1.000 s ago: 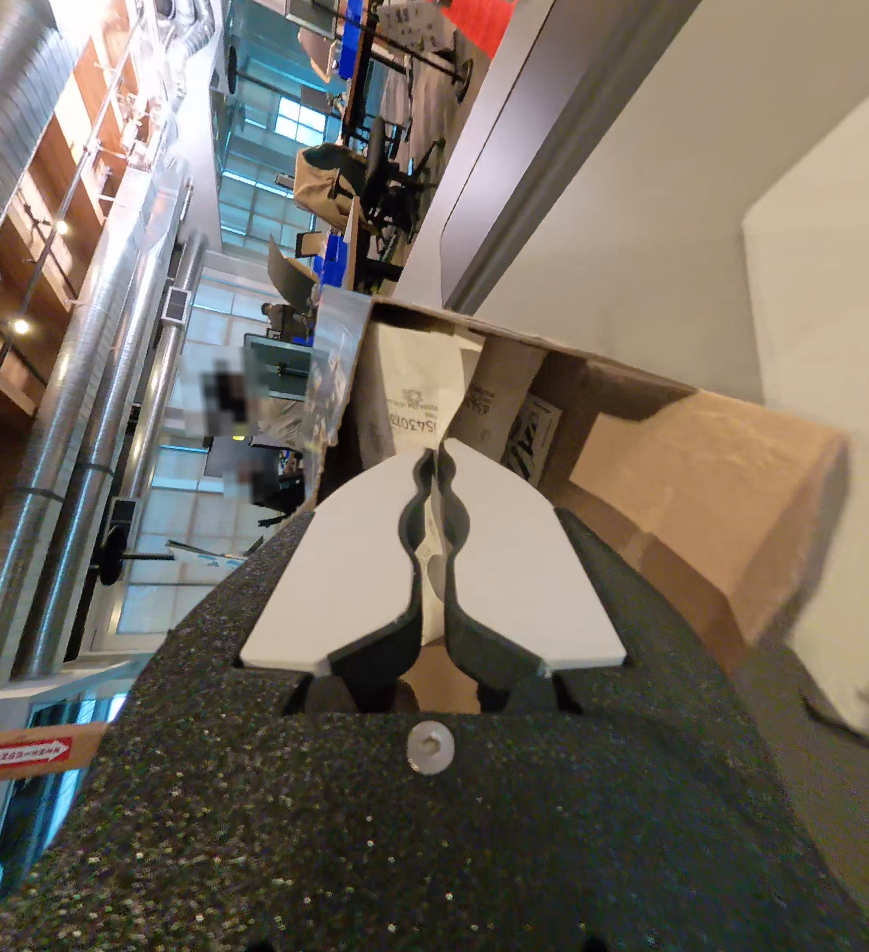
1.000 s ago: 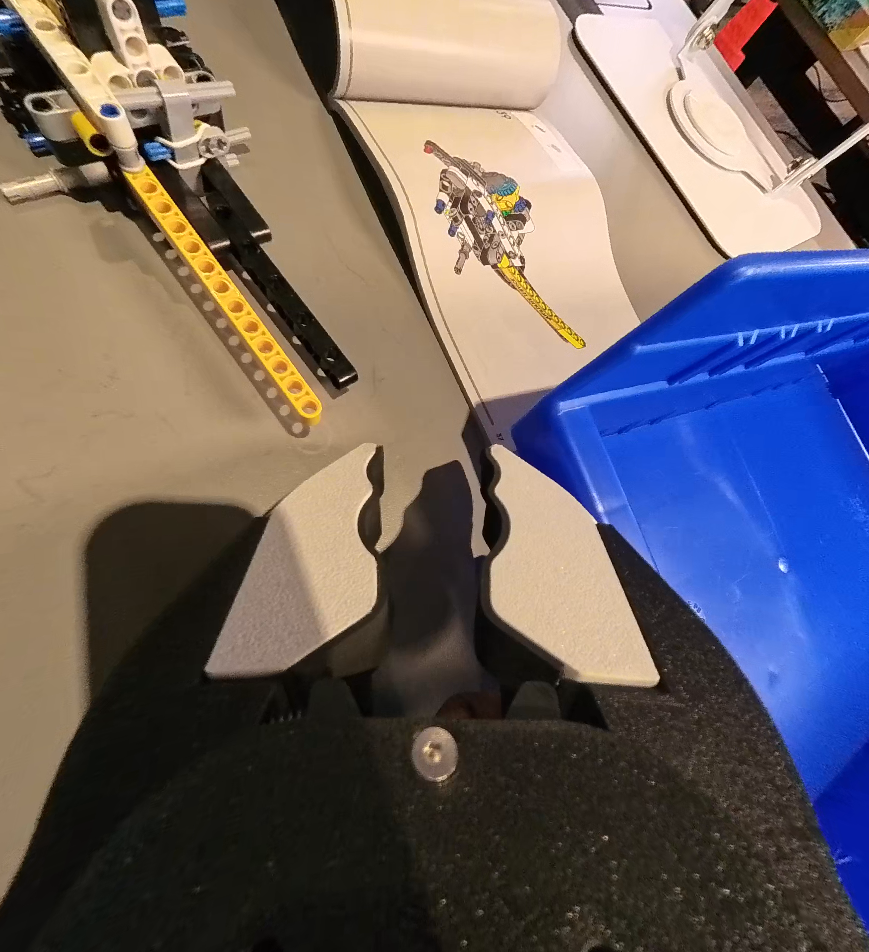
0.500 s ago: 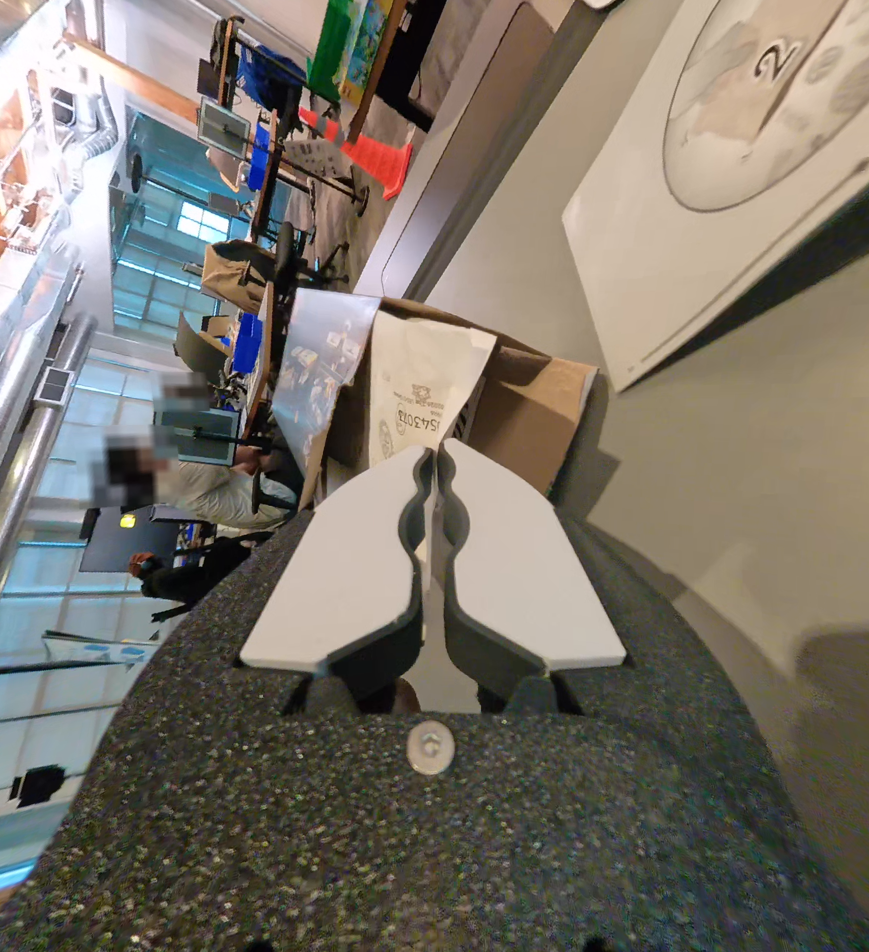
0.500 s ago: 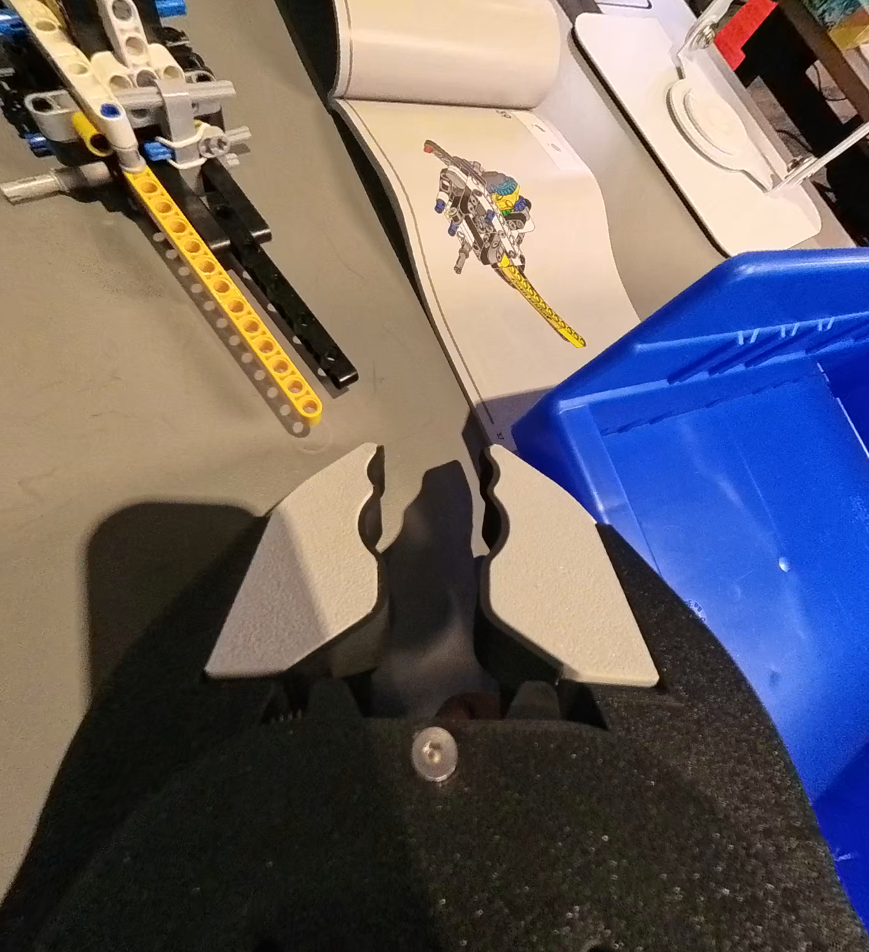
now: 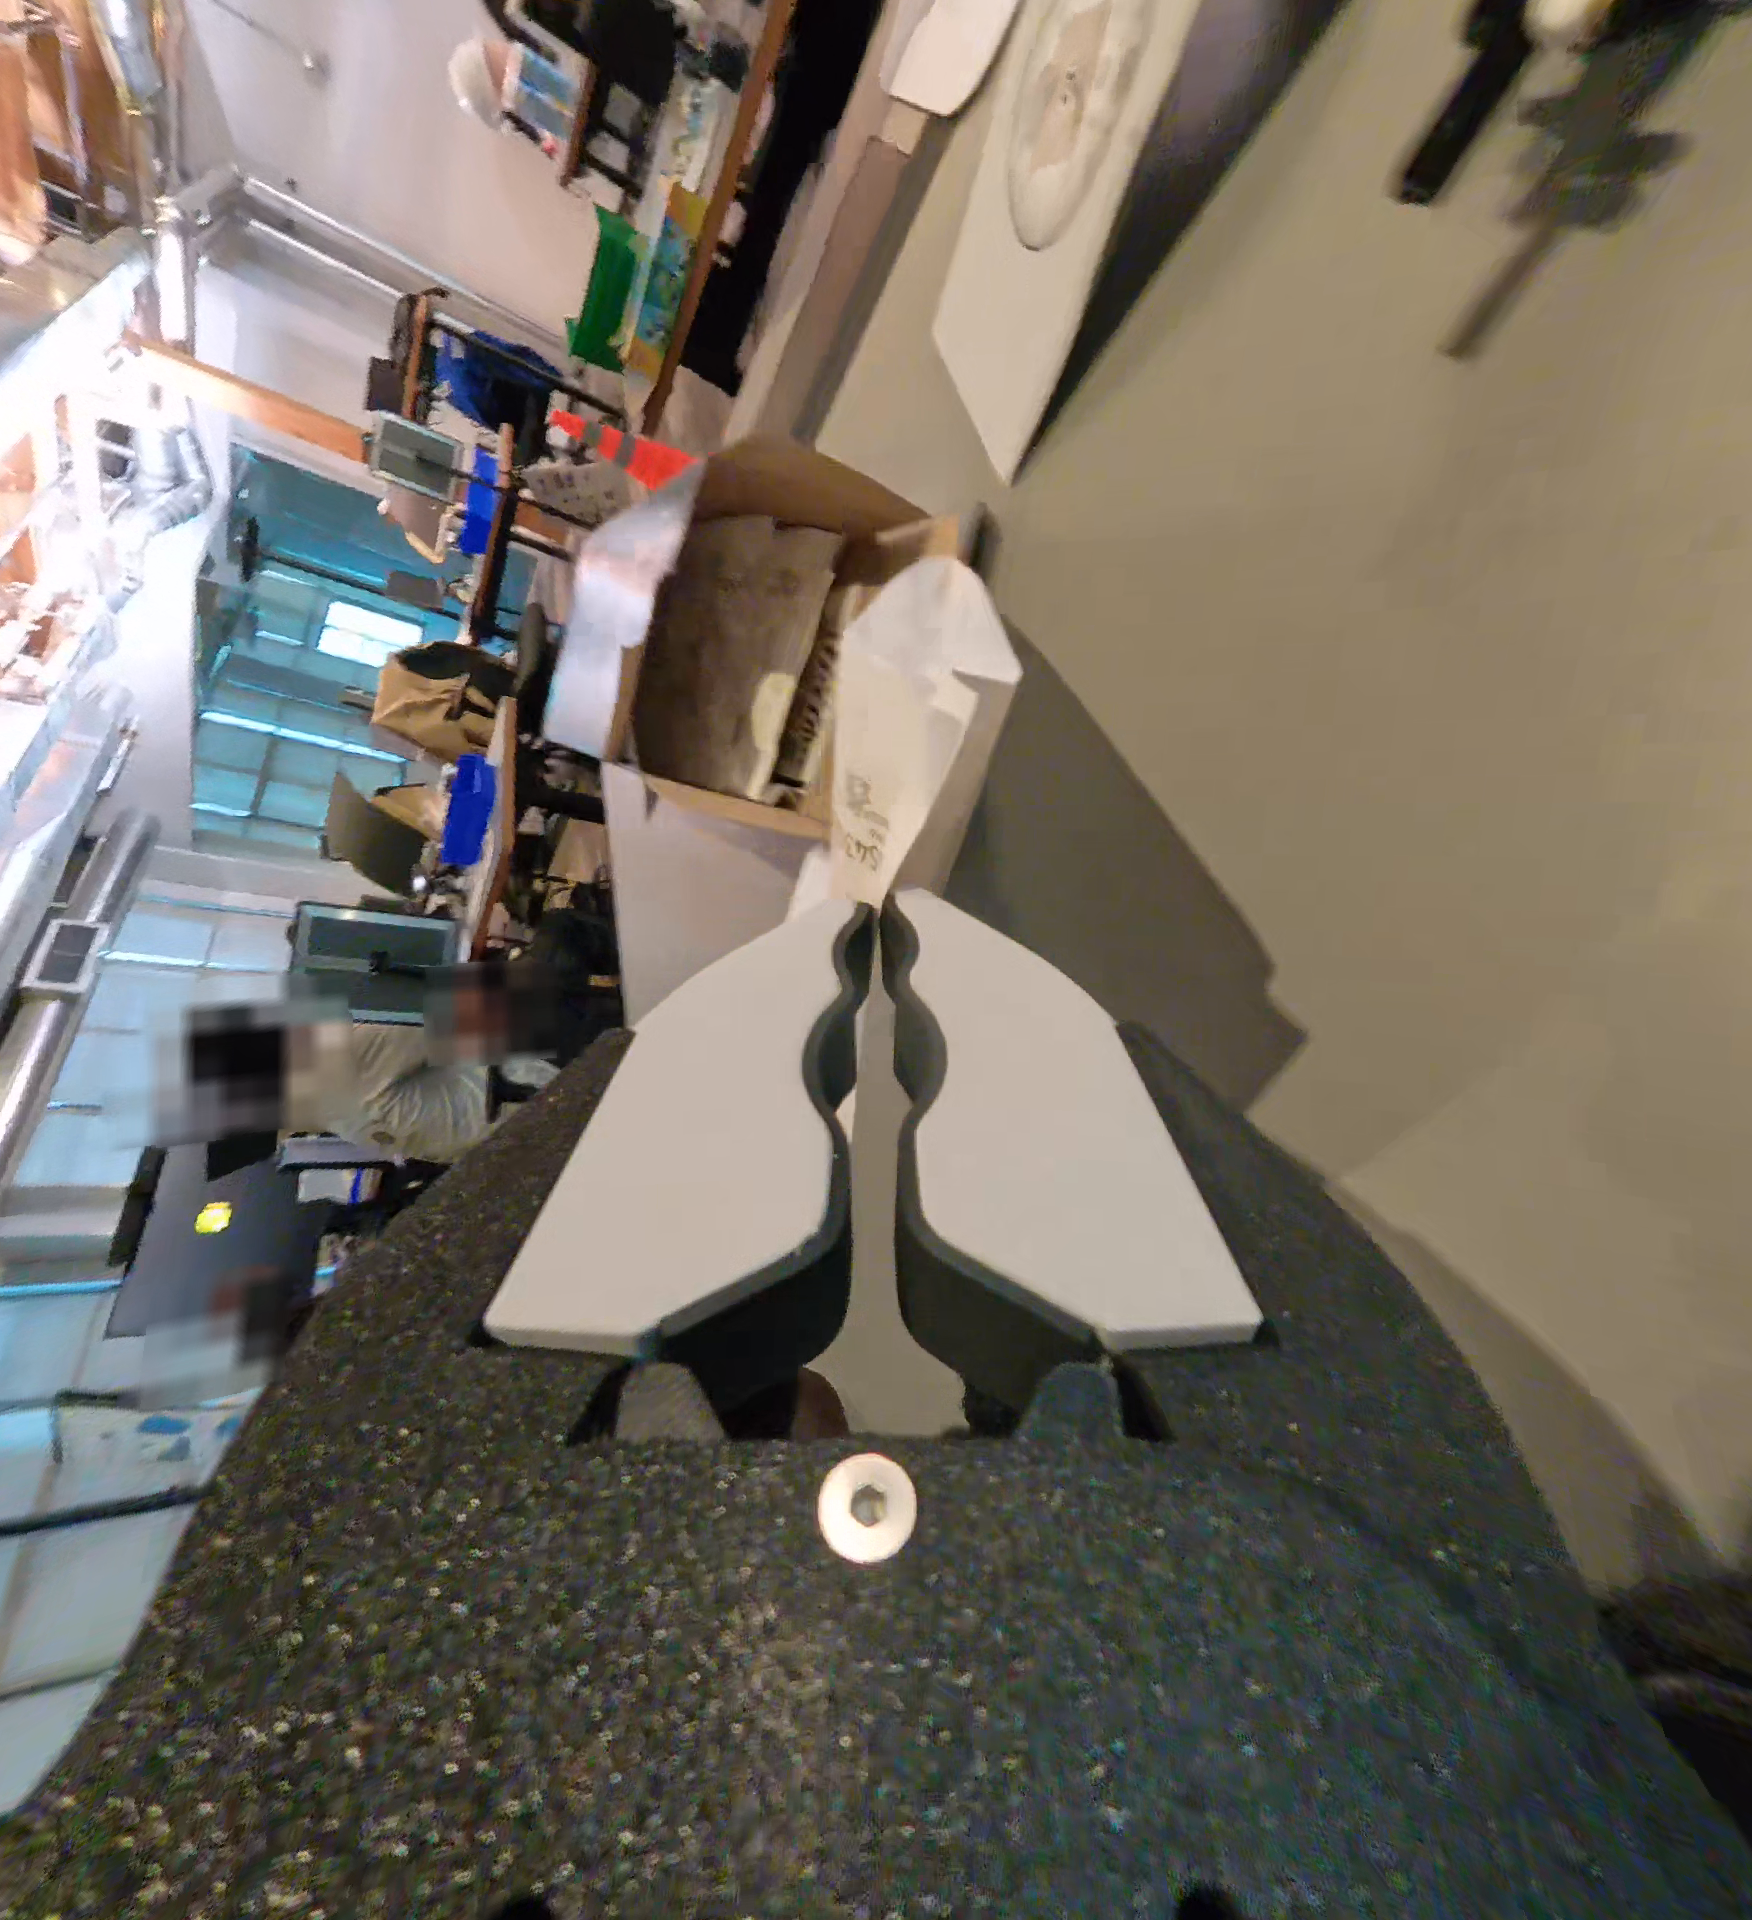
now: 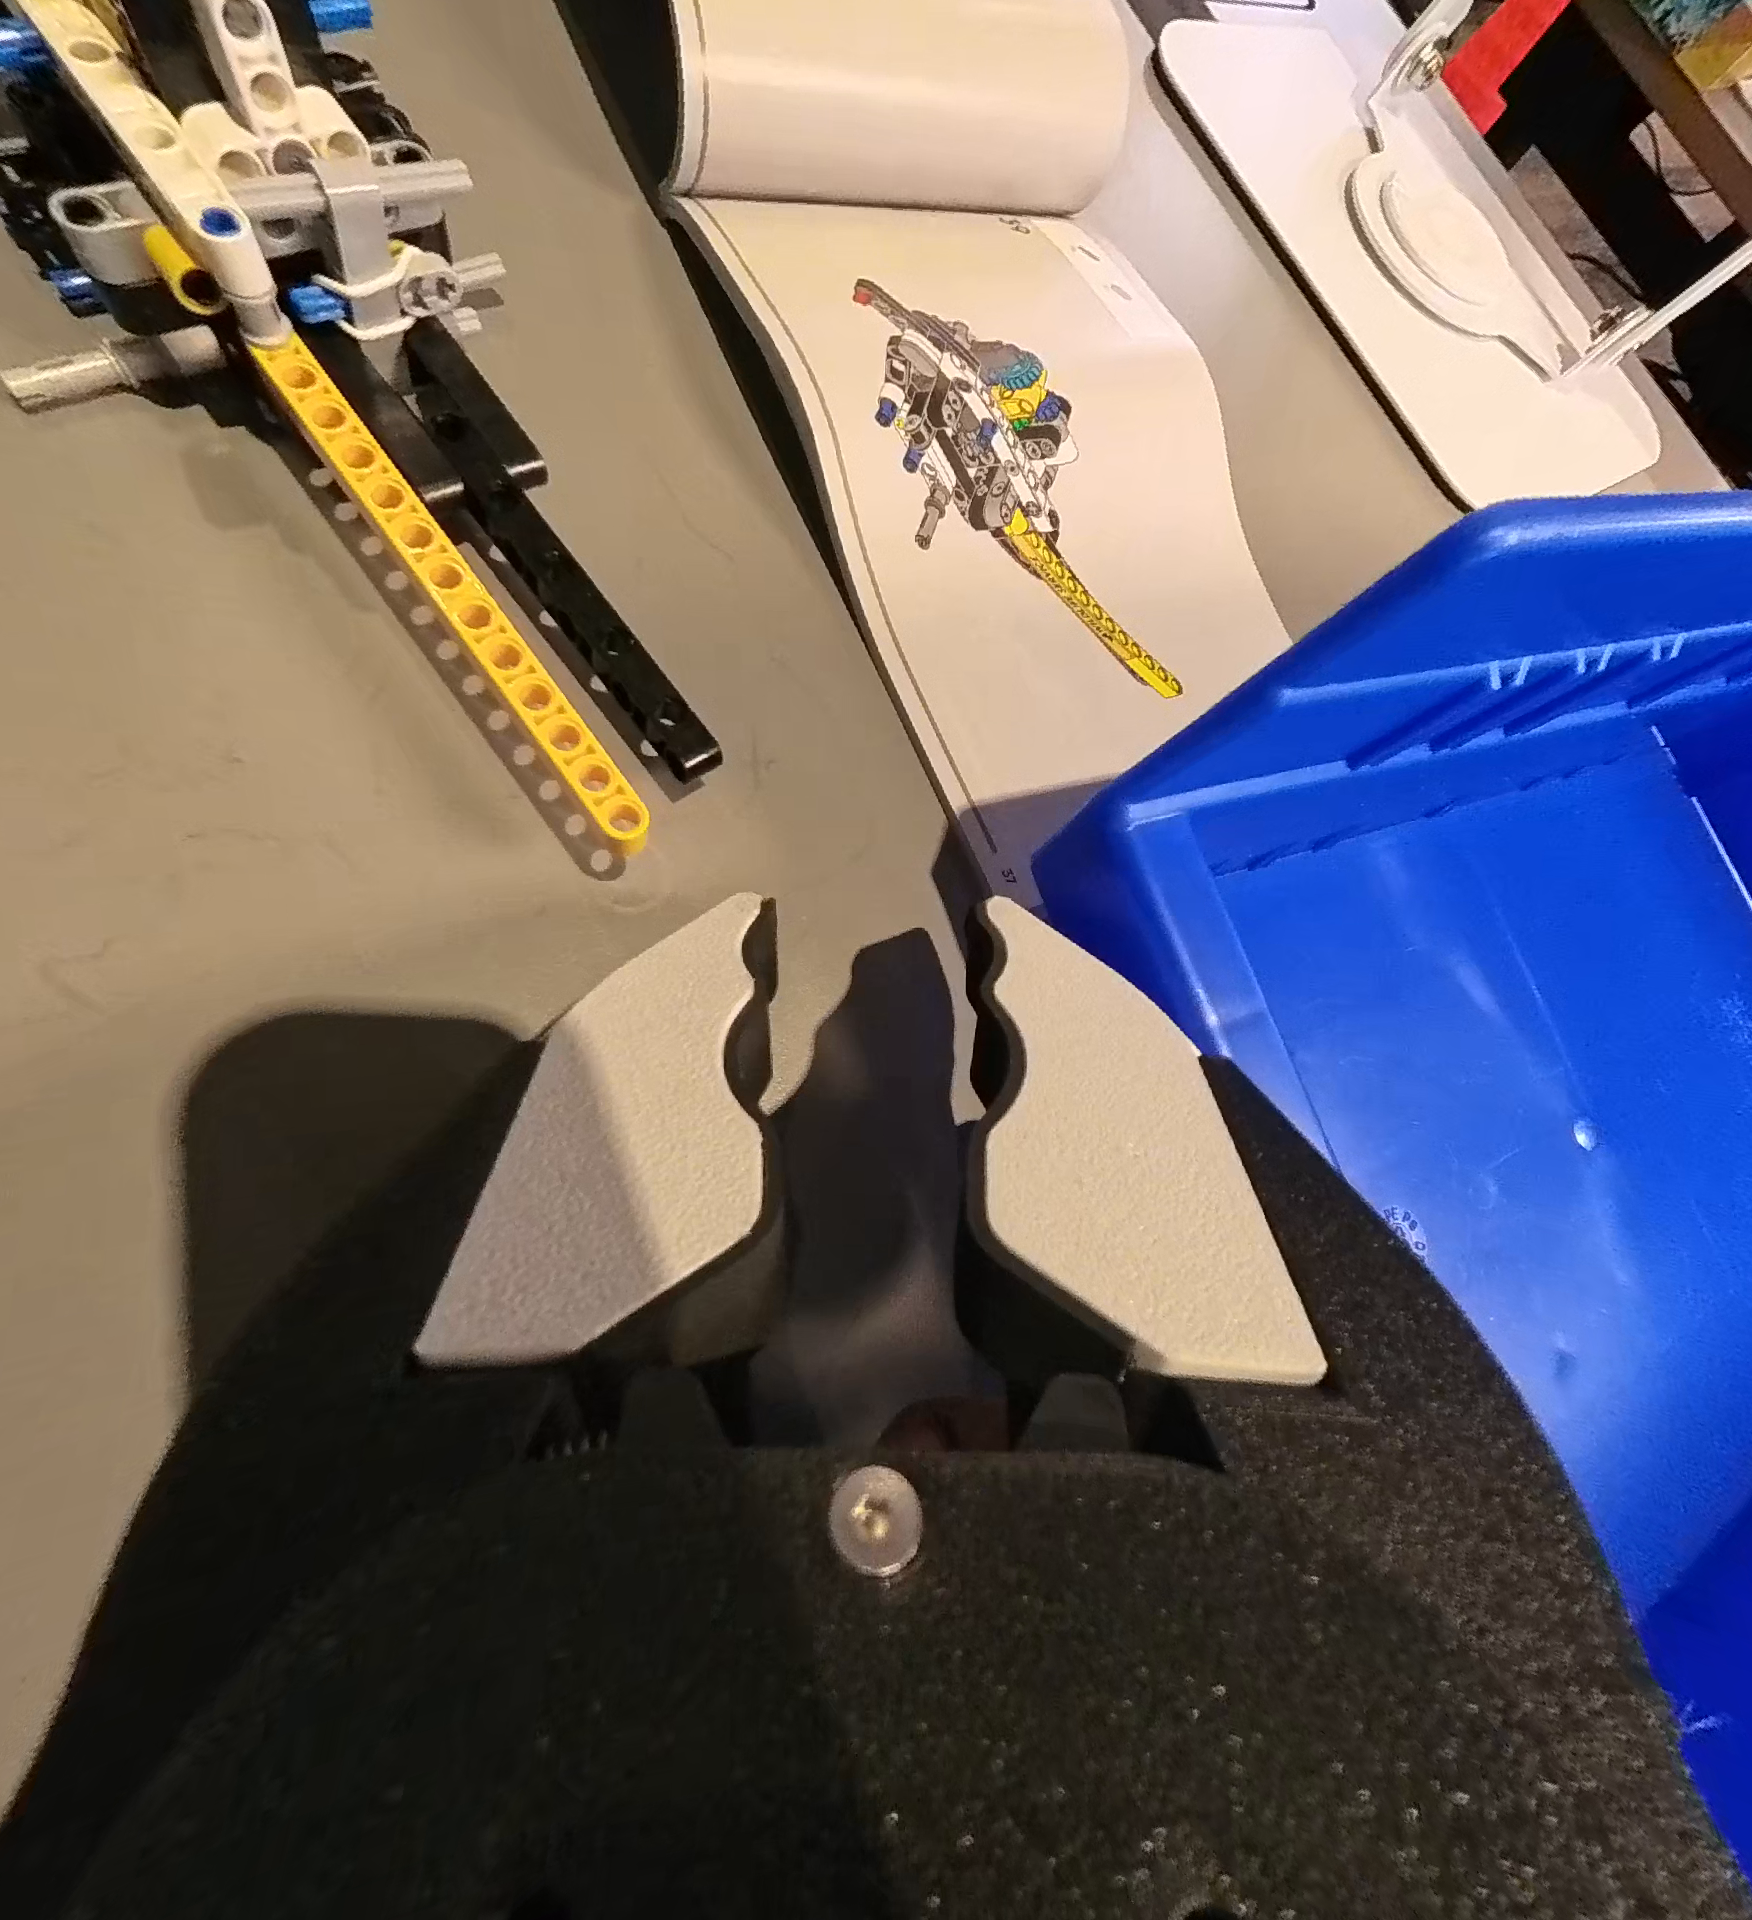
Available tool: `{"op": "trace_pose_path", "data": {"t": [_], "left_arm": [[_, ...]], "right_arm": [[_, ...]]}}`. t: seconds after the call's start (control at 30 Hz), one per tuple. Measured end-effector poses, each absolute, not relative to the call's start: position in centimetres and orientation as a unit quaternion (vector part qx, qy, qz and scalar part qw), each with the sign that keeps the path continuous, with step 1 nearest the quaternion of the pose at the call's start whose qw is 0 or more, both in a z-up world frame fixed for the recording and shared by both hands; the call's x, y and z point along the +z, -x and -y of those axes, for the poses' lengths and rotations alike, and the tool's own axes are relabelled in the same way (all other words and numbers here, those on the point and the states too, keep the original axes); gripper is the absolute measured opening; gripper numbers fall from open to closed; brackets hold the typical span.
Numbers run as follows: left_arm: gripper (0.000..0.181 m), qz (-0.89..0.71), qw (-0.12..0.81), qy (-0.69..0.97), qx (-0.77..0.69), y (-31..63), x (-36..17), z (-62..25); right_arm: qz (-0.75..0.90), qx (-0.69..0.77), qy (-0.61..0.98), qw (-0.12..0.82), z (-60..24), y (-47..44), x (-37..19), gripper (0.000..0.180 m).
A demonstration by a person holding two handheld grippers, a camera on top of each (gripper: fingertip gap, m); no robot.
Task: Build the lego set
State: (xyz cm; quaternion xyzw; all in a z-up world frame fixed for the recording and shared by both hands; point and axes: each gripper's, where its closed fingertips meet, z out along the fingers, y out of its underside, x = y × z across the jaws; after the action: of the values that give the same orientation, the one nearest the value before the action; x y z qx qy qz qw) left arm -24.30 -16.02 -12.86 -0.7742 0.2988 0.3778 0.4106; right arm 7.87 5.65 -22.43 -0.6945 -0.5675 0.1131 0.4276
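The left gripper has its jaws pinched on a white paper bag in mid frame. The right gripper has open, empty jaws, with the lego model at upper left and the blue bin at right.

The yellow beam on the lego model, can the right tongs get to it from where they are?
Probably yes. The right tongs are open and empty, and only bare grey table lies between them and the yellow beam. The blue bin sits off to the side.

A blue plastic bin sits on a grey table. An open cardboard box stands at the table's edge. A workshop with metal ducts lies behind.
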Motion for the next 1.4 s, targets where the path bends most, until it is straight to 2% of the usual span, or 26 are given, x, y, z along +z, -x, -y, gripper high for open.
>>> {"op": "trace_pose_path", "data": {"t": [0.13,0.27,0.37,0.47,0.57,0.7,0.77,0.83,0.87,1.0,1.23,1.4], "left_arm": [[0.003,-0.338,0.409,0.793,0.299,22.9,-16.4,20.2],[0.029,-0.285,0.452,0.818,0.211,22.3,-17.5,23.0],[0.035,-0.197,0.517,0.826,0.107,22.1,-16.0,24.3],[0.034,-0.028,0.553,0.830,0.064,25.8,-14.8,24.9],[0.037,0.118,0.510,0.851,0.032,29.6,-17.1,25.1],[0.037,0.175,0.435,0.882,0.046,31.9,-20.6,24.5],[0.030,0.169,0.416,0.893,0.039,31.8,-21.6,23.9],[0.001,0.153,0.394,0.905,0.040,31.9,-22.4,23.7],[0.000,0.142,0.394,0.907,0.042,32.0,-22.4,23.5],[0.000,0.069,0.431,0.898,0.059,31.9,-19.7,22.8],[0.000,-0.111,0.520,0.837,0.128,29.5,-9.0,20.3],[0.000,-0.208,0.542,0.802,0.138,25.7,-4.0,17.6]], "right_arm": [[0.568,0.114,0.695,0.425,-5.5,-7.8,-22.5,0.034],[0.567,0.113,0.695,0.426,-5.4,-7.8,-22.5,0.034],[0.564,0.113,0.698,0.426,-5.5,-7.9,-22.5,0.035],[0.562,0.114,0.700,0.426,-5.5,-7.9,-22.5,0.035],[0.557,0.115,0.704,0.426,-5.6,-8.0,-22.5,0.036],[0.553,0.113,0.706,0.428,-5.8,-8.0,-22.4,0.036],[0.553,0.110,0.705,0.431,-5.8,-8.0,-22.4,0.036],[0.553,0.108,0.703,0.434,-5.8,-8.1,-22.3,0.036],[0.553,0.107,0.703,0.435,-5.8,-8.1,-22.3,0.036],[0.557,0.110,0.699,0.435,-5.6,-8.1,-22.3,0.038],[0.559,0.136,0.690,0.440,-5.0,-8.1,-21.8,0.042],[0.537,0.161,0.687,0.462,-4.2,-9.1,-19.6,0.043]]}}
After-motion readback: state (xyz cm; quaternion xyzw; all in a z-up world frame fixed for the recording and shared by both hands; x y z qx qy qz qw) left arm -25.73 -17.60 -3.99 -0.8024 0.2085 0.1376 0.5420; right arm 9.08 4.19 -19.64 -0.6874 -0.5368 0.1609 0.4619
